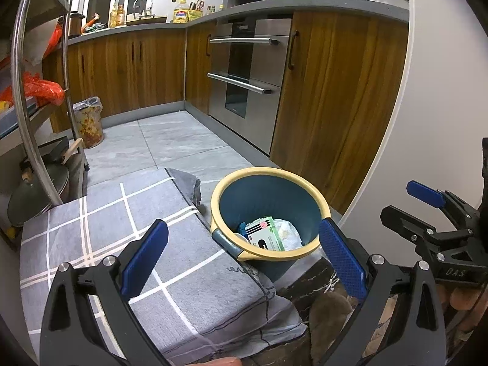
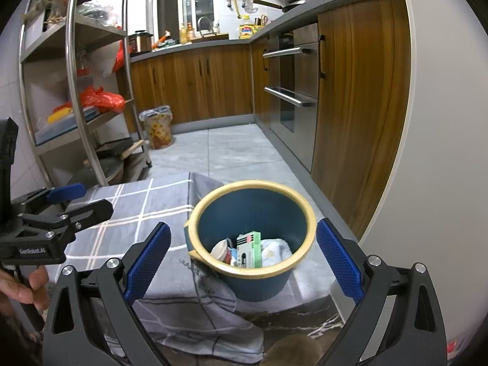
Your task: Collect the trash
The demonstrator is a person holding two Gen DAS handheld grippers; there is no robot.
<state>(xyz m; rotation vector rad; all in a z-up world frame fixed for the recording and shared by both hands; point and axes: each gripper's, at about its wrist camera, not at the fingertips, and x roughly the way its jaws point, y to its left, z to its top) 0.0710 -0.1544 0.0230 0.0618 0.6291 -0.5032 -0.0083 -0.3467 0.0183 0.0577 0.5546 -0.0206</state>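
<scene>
A blue waste bin with a cream rim stands on the floor beside a grey checked cloth. Inside it lie a green and white box, crumpled white paper and a small white cup. My left gripper is open and empty, hovering above the cloth and the bin. My right gripper is open and empty too, directly over the bin's mouth. Each gripper shows at the edge of the other's view, the right gripper and the left gripper.
Wooden cabinets and a steel oven line the right side. A metal shelf rack with orange bags stands left, beside a patterned lined bin. Grey floor tiles lie beyond. A white wall edge rises on the right.
</scene>
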